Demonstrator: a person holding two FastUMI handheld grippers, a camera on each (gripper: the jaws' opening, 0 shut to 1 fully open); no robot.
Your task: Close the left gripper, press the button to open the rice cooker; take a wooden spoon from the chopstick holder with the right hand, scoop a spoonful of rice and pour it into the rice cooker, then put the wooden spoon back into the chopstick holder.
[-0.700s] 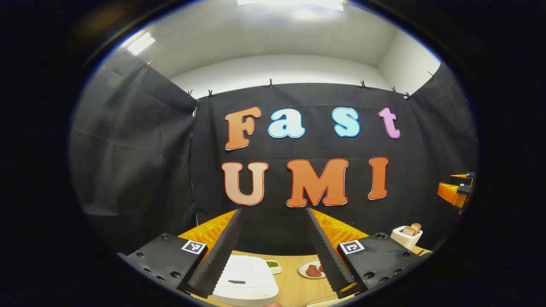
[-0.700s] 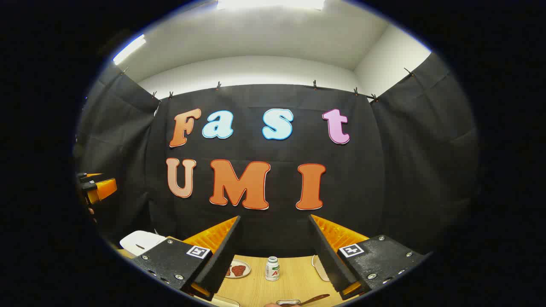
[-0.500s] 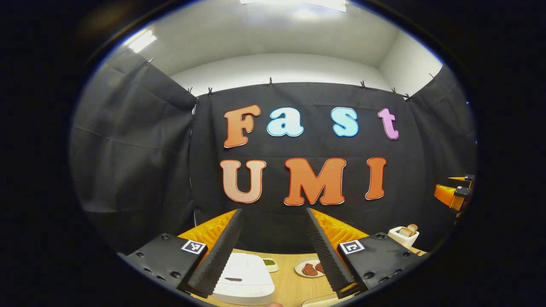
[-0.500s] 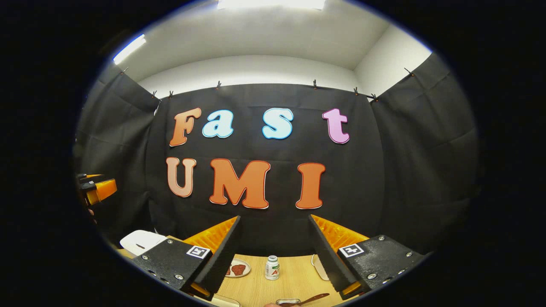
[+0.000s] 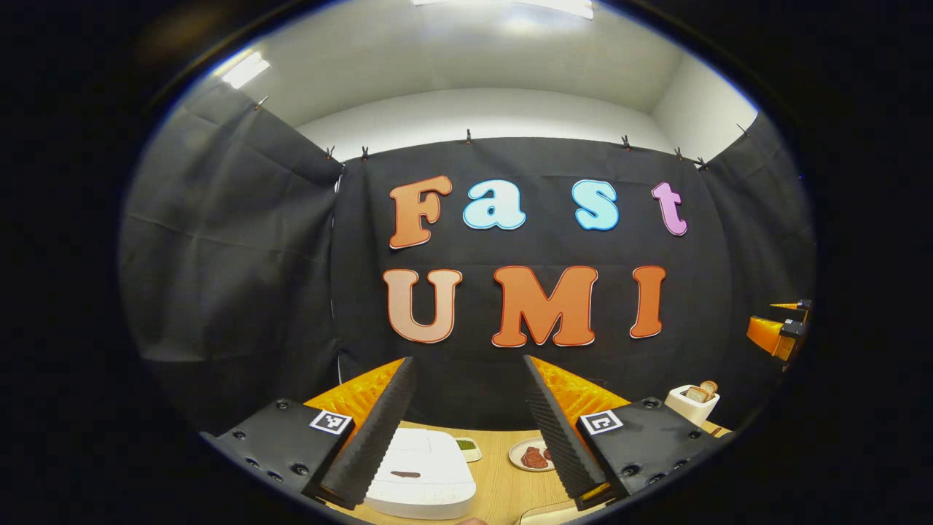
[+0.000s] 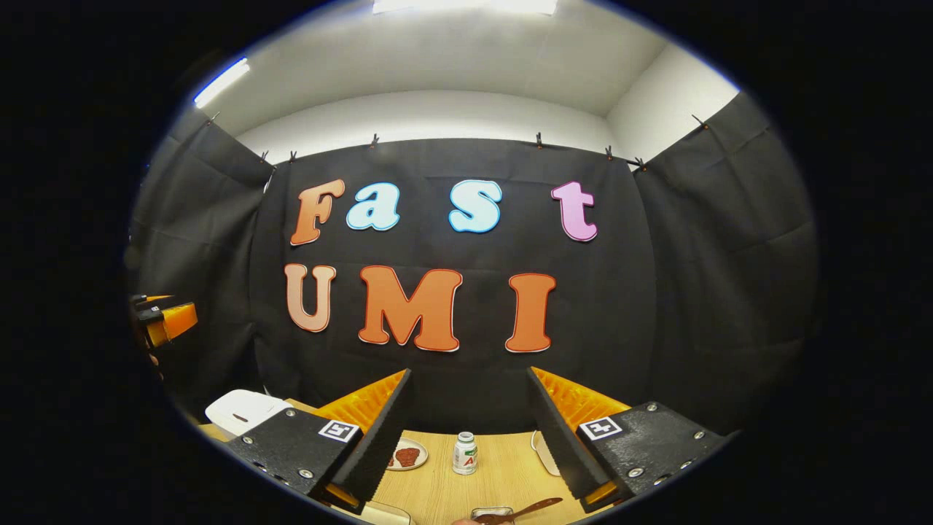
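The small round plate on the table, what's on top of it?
The small round white plate holds reddish-brown pieces, maybe meat. The left claw, open, hides its right edge. What lies under them stays covered.

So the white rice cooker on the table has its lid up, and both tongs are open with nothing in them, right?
Not quite: the rice cooker is shut, its lid flat, as the left gripper view shows. The rest holds: left tongs and right tongs are open and empty.
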